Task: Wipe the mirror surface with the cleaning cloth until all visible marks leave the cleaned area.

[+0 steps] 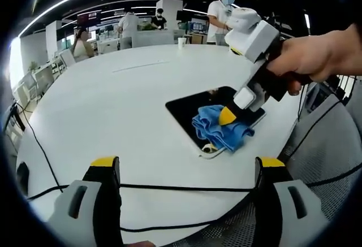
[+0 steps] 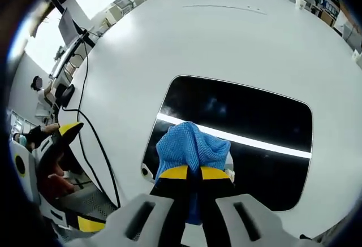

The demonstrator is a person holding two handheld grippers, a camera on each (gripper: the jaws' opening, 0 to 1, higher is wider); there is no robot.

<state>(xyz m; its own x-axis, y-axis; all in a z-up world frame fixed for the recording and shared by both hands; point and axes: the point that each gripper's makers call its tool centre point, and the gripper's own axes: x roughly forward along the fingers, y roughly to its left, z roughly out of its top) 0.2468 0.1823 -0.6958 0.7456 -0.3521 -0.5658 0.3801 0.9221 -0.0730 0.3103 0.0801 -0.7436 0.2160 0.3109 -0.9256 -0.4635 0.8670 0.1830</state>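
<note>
- The mirror is a dark rounded-corner slab lying flat on the white table. A bright strip of light reflects across its glass, so it reads almost black otherwise.
- Your cleaning cloth is the blue bunched-up one, sitting on the mirror's near end in the right gripper view. In the left gripper view you can see the same cloth crumpled over the mirror corner closest to the table edge.
- Your right gripper has its yellow-tipped jaws pinched together on the cloth — blue fabric shows between and below the tips, pressed down at the glass.
- From the other side, that right gripper comes in at an angle with your hand wrapped round its handle.
- Your left gripper is wide open with nothing in it, hovering near the table edge, well apart from the mirror.
- A black cable runs across the table just in front of those jaws.
- Further back — a few people standing around desks in an open office.
</note>
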